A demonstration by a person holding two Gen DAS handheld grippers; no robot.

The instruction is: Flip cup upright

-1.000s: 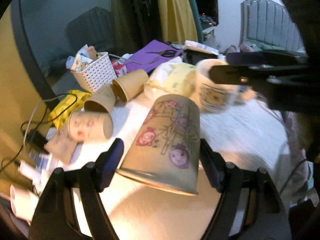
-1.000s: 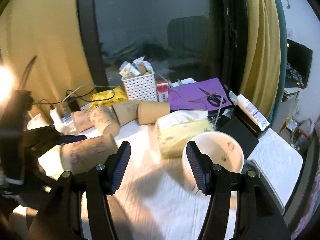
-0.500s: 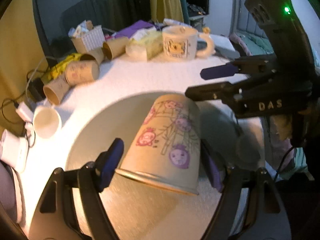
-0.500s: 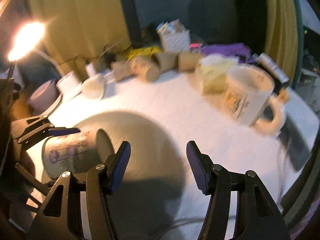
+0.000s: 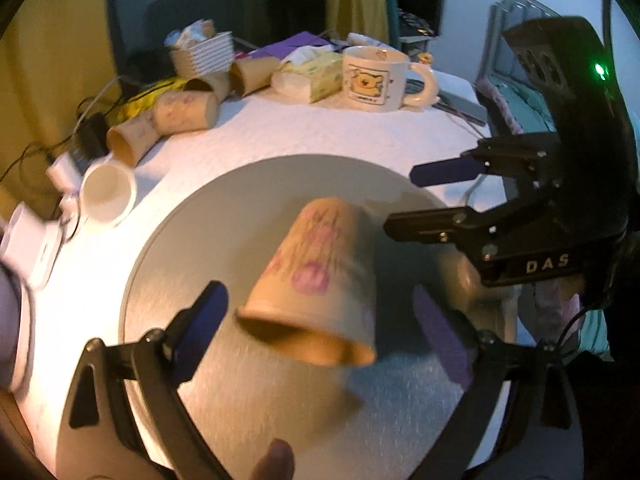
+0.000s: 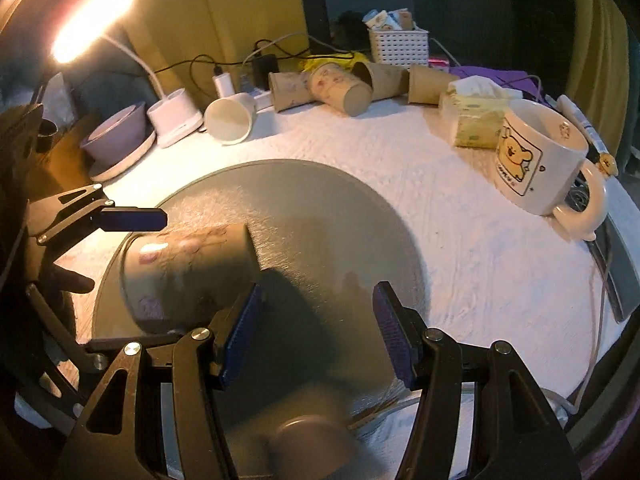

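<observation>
The paper cup (image 5: 320,280) sits between the spread jaws of the left gripper (image 5: 316,324), blurred and clear of both pads — a gap shows on each side, so the jaws are released and nothing is clamped. The cup is tilted, its open rim low and toward the left wrist camera, its closed base pointing up and away. It hangs over the round grey mat (image 5: 224,232) that lies on the white-covered bench (image 5: 304,128). In the right wrist view the same cup (image 6: 188,268) lies nearly sideways over the left part of the mat (image 6: 320,216); whether it touches the mat cannot be told through the blur.

The right gripper (image 6: 316,332) is beside the cup — its jaws are apart and grasp nothing, and the cup's base end is just by its left pad. From the left wrist view it (image 5: 436,196) reaches in from the right, above the mat's far edge.

At the back of the bench a bear mug (image 5: 380,80) stands upright next to a tissue pack (image 5: 308,78). Several more paper cups (image 5: 180,112) lie on their sides beside a white cup (image 5: 108,192), a white basket (image 6: 398,44) and a lit desk lamp (image 6: 88,20).
</observation>
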